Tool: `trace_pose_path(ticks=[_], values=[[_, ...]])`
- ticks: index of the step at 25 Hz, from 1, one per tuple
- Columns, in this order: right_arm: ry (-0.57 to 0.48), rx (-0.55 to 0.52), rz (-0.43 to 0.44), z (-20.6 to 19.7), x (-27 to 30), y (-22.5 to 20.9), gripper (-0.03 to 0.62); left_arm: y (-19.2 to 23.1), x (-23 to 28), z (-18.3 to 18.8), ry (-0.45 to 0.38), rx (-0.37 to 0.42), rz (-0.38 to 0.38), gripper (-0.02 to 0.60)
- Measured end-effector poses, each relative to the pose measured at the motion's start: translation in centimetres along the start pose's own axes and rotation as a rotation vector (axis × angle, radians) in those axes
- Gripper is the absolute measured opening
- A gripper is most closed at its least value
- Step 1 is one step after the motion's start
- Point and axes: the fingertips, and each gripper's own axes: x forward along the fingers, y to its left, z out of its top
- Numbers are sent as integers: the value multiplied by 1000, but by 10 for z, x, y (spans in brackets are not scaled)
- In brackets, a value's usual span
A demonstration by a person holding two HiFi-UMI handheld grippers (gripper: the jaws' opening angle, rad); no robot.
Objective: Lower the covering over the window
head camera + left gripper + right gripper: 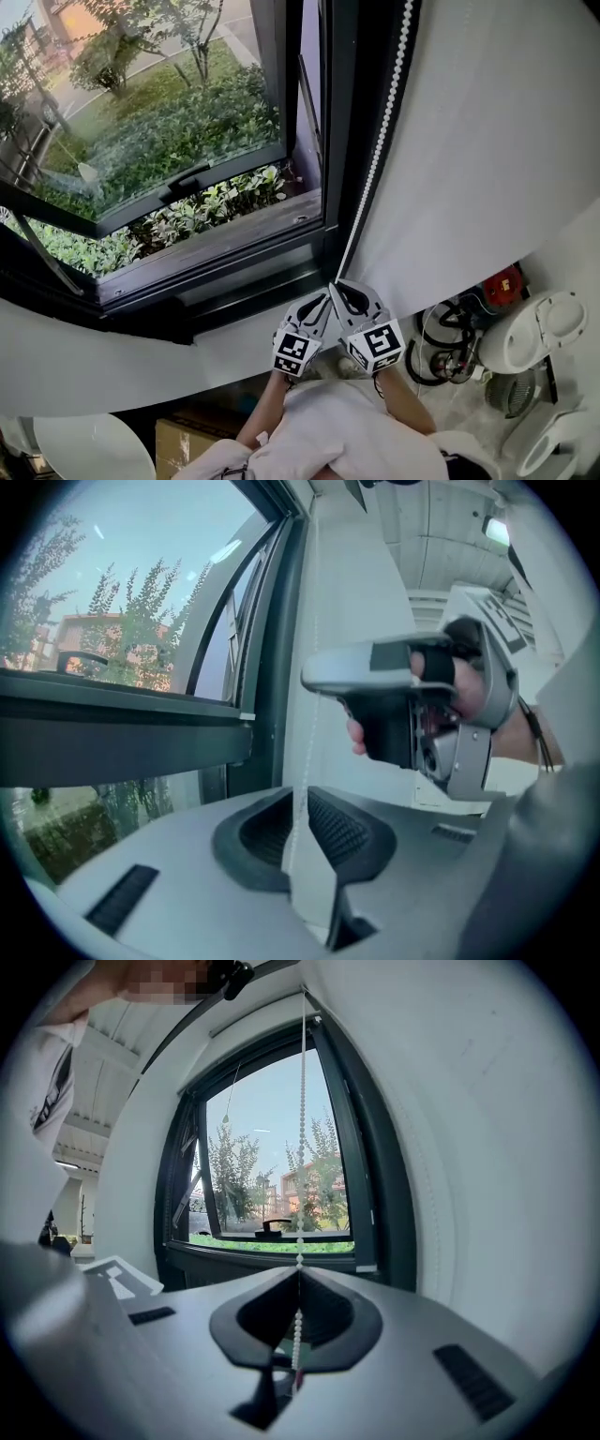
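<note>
Two grippers: left gripper [322, 302] and right gripper [339, 290] sat side by side at the bottom end of the bead chain [384, 122], just below the lower right corner of the window [169, 141].
Right gripper: jaws were together, clamped on the bead chain. Beads ran straight up from the tips and a short tail hung loose behind them.
Left gripper: jaws stood narrowly apart. The bead chain passed down through the slit, and the pads did not visibly press on it.
Relative height: in the left gripper view the right gripper [314, 679] was above and to the right of the left jaws, on the same chain.
Bead chain: white, taut, and running along the dark right-hand frame post in front of the white wall [497, 141].
Covering: a pale strip [267, 1018] ran along the top edge of the window in the right gripper view. Blind rail or trim could not be told. The glass below it was uncovered.
Window: dark frame with the sash [141, 112] tilted open outward and shrubs [206, 202] outside.
Floor, lower right: a white appliance [534, 333] and coiled black cables [441, 342].
Floor, lower left: a cardboard box [183, 441].
</note>
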Motion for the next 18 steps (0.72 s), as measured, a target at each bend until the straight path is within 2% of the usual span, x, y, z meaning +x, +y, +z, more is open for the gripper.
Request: trace_pose_path(ticks=[3,12,18], values=[[33,14,3,-18,-1,2,-3,1,-11,12,-21,-1,-19,98],[95,59,9,-57,-5,10,-2,5,-45,68,-113,28,-25,101],[131,66,13,-75,-6,16,-2,-7,-51,129,-200,88,-64,101]])
